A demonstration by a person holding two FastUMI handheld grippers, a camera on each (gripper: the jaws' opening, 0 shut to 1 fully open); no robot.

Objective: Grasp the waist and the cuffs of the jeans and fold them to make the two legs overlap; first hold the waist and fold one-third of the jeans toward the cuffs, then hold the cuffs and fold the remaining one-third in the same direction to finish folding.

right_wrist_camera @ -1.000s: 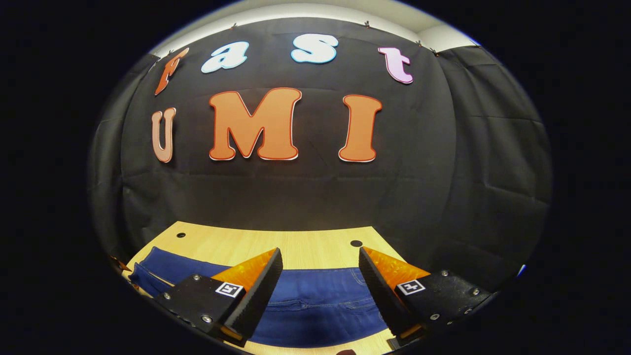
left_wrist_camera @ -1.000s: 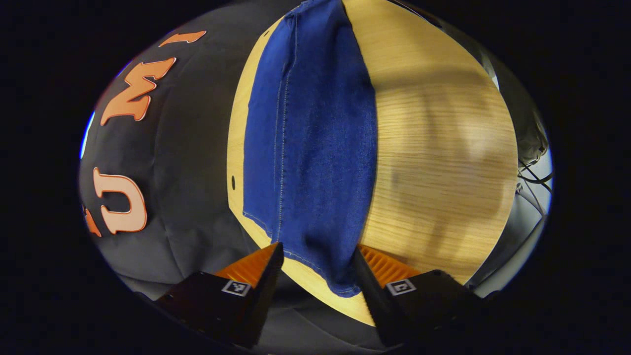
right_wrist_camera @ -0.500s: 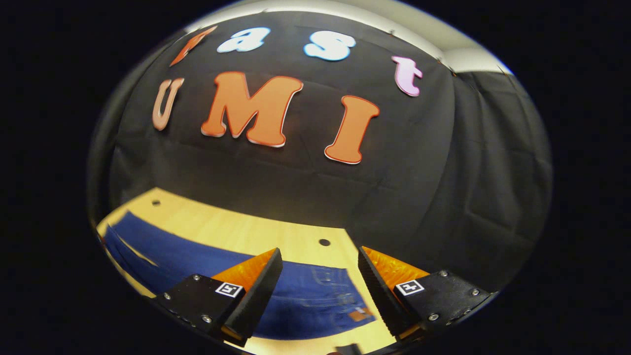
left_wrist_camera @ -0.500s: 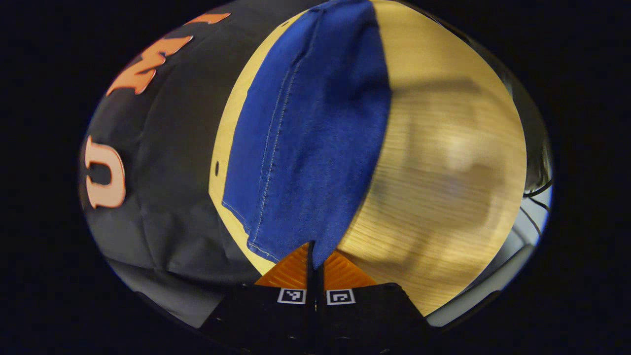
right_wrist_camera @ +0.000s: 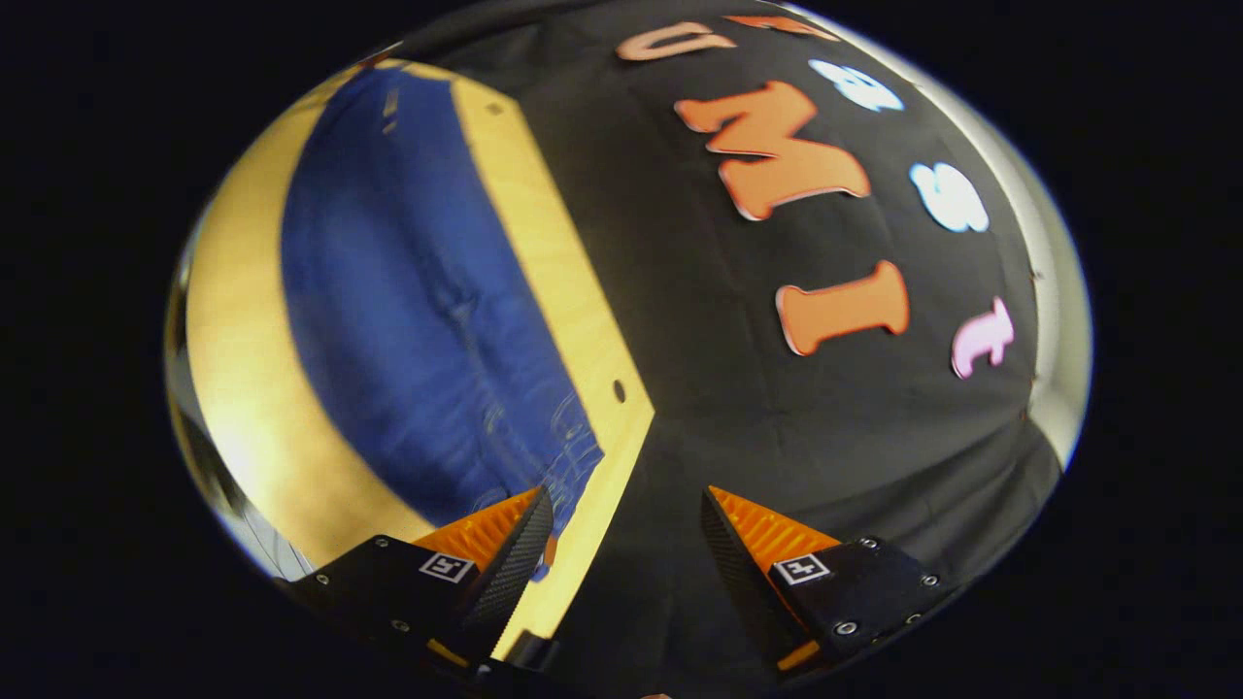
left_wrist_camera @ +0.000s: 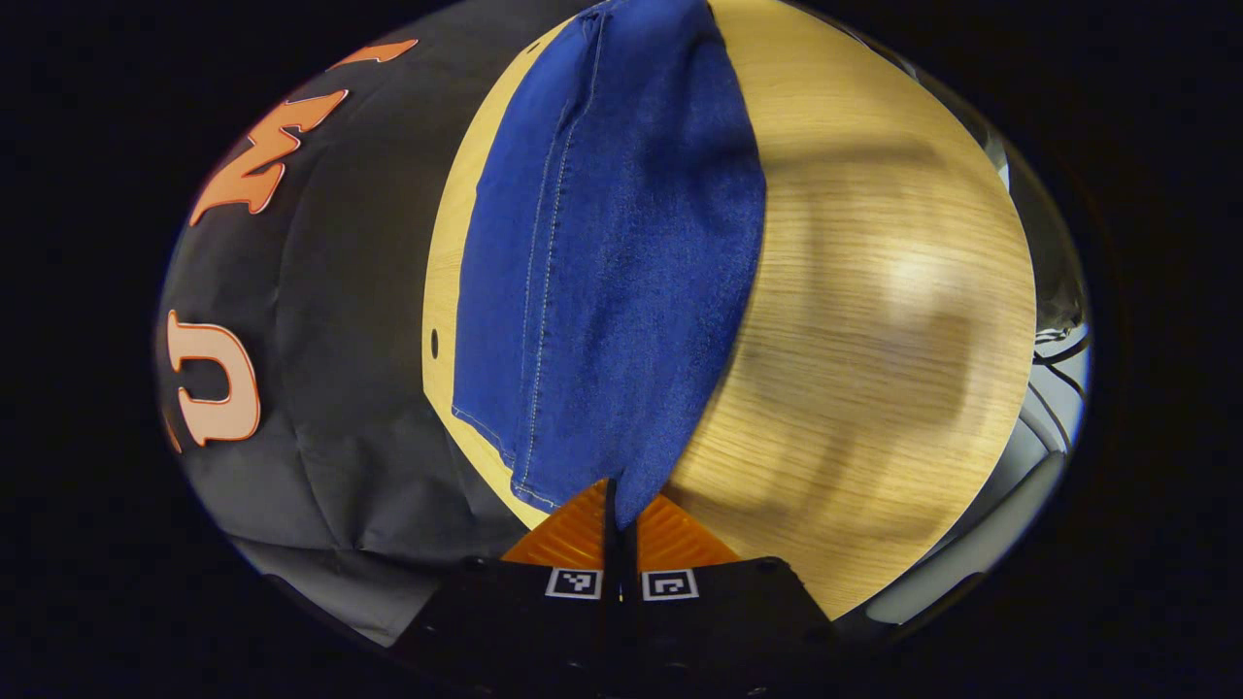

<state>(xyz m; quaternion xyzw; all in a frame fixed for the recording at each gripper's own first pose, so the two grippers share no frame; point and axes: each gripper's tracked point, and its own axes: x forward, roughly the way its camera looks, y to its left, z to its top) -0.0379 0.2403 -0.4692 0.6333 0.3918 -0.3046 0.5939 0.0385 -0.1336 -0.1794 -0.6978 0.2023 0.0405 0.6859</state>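
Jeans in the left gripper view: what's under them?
The wooden table lies under the jeans, bare wood showing along both long sides. The left gripper is shut on the cuff end. Whatever sits beneath the denim itself is covered.

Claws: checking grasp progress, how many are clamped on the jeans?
1. The left claw is shut on the jeans at the cuff end. The right claw is open near the waist end.

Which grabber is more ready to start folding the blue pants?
Left. The left gripper is closed on the cuff end of the blue denim jeans on the light wooden table. The right gripper is open beside the table's edge, holding nothing.
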